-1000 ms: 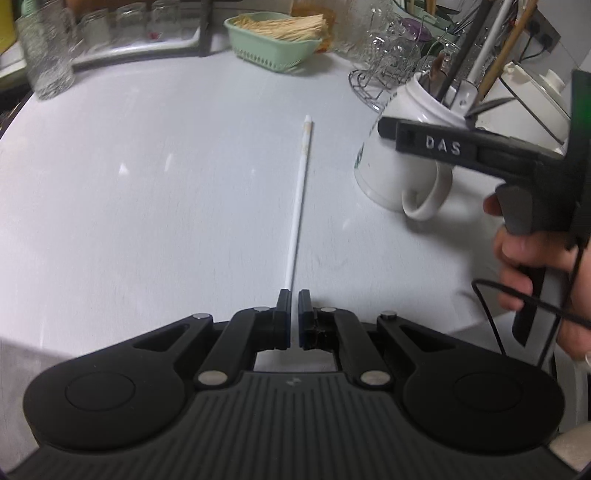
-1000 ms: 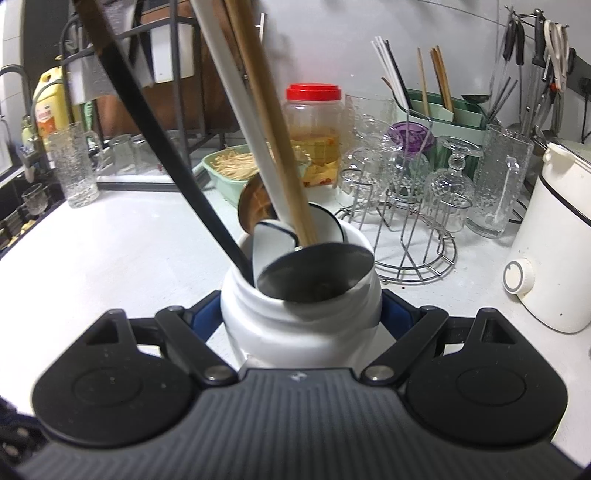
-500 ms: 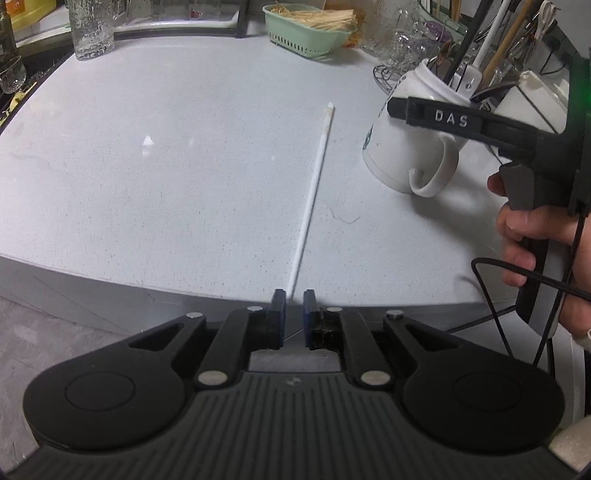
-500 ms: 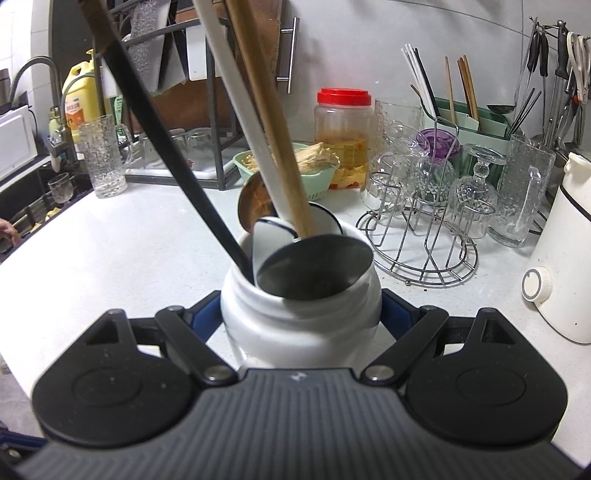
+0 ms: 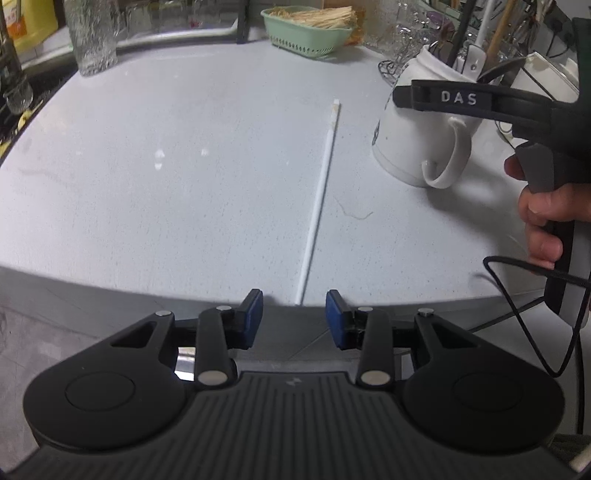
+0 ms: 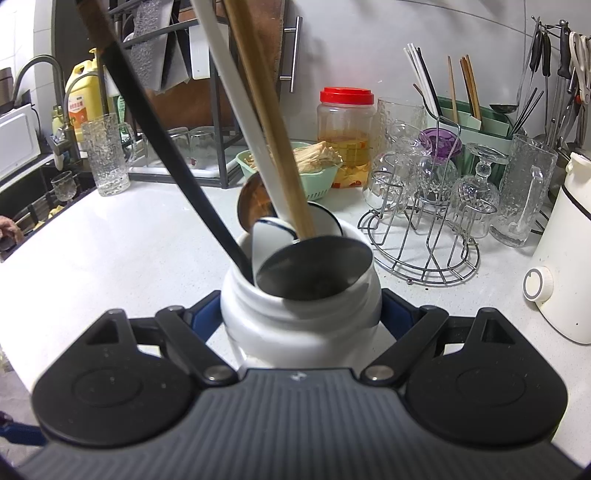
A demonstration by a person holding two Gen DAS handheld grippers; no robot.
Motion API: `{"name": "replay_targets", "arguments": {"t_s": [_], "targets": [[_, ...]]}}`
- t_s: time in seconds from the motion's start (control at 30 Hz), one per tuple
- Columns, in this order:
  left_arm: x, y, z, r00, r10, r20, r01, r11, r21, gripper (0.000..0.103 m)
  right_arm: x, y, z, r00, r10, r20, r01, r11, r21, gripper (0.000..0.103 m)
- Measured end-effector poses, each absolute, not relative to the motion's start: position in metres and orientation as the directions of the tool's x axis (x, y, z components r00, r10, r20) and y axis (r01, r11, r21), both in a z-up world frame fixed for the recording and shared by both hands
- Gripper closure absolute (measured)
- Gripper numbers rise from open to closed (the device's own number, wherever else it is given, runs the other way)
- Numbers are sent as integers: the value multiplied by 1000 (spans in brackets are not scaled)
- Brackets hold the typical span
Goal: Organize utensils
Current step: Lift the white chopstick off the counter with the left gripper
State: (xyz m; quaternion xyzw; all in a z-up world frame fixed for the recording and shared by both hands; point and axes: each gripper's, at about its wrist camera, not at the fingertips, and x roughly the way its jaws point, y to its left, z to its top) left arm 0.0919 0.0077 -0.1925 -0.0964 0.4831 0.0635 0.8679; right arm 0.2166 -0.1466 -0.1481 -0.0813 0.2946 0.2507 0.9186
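Note:
A long white chopstick point(image 5: 321, 184) lies flat on the white counter point(image 5: 166, 166), its near end at the counter's front edge. My left gripper point(image 5: 294, 306) hovers just behind that end. Its jaws are opening, and the blue pads point(image 5: 255, 314) stand clear of the chopstick. My right gripper point(image 6: 301, 314) is shut on a white mug point(image 6: 295, 321). The mug holds a steel ladle point(image 6: 314, 267) and black, white and wooden handles. In the left wrist view the mug point(image 5: 406, 147) stands right of the chopstick, with a right finger point(image 5: 443, 99) along its side.
A person's hand point(image 5: 543, 218) grips the right tool, and a cable hangs below it. At the back stand a green basket point(image 5: 306, 35), a textured glass point(image 5: 92, 40), a red-lidded jar point(image 6: 345, 136) and a wire rack of glasses point(image 6: 424, 221). A white appliance point(image 6: 565, 258) is at the right.
My left jaws were shut on the chopstick's near end and now stand apart, leaving it on the counter. The left gripper drew back to the counter's edge. The right grip on the mug is unchanged.

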Motion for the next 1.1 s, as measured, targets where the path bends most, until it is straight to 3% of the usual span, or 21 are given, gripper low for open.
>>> {"name": "replay_targets", "arguments": {"t_s": [0.37, 1.0, 1.07, 1.1], "targets": [[105, -2, -200, 504, 68, -861, -191, 981, -34, 97, 217, -147, -148, 696, 419, -583, -516, 857, 0, 13], [66, 13, -201, 475, 8, -880, -293, 944, -150, 98, 217, -147, -149, 694, 427, -580, -528, 849, -5, 13], [65, 15, -203, 464, 0, -886, -302, 940, -158, 94, 217, -147, -148, 693, 427, -581, -528, 849, -6, 13], [65, 16, -204, 460, -2, -888, -307, 938, -161, 86, 217, -147, -148, 693, 427, -581, -528, 849, -6, 13]]}}
